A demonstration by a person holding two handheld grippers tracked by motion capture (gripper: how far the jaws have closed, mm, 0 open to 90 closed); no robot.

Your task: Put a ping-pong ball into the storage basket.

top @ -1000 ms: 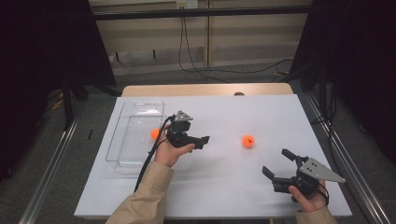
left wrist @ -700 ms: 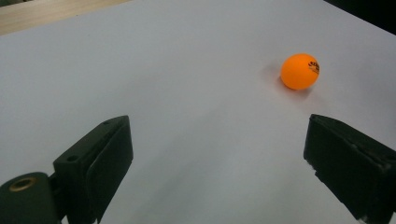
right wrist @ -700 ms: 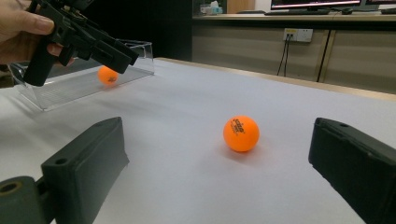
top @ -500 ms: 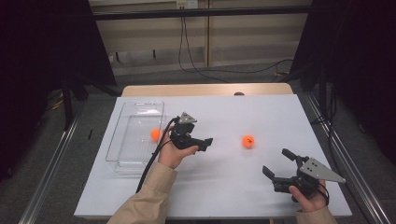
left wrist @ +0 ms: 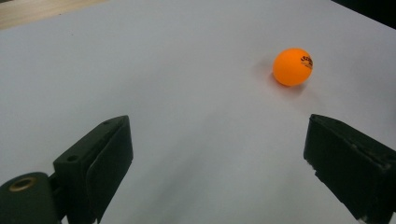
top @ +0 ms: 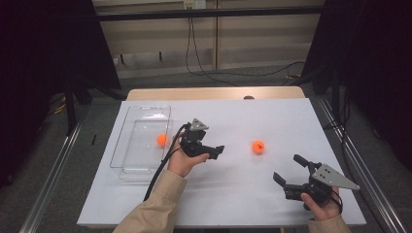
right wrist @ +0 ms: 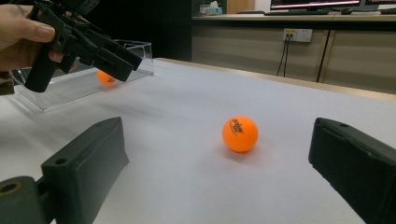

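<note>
Loose orange ball point(top: 258, 146): we take this as our landmark; it rests on the bare white table point(top: 233, 194), untouched, with nothing near it.
Shape: round, so we record no long axis; any approach line serves.
Left gripper point(top: 217, 152): we hold it to the ball's left, raised off the table, pointing towards the ball; jaws spread wide, nothing between them. In the left gripper view the ball point(left wrist: 292, 66) sits ahead and right of the jaws' midline.
Right gripper point(top: 286, 173): we hold it nearer the table's front edge than the ball, to the ball's right; jaws spread, nothing between them. In the right gripper view the ball point(right wrist: 240, 133) lies ahead, about midway between the jaws.
Nearer hand: we judge the two about equally far from the ball; the left one points at it.
Clear tray point(top: 127, 167): left of the ball, beyond the left gripper, near the table's left edge.
Tray contents: one second orange ball point(top: 162, 140), towards the tray's right wall.
Judgement: we expect the loose ball to join the other in the tray; it may roll if nudged.
</note>
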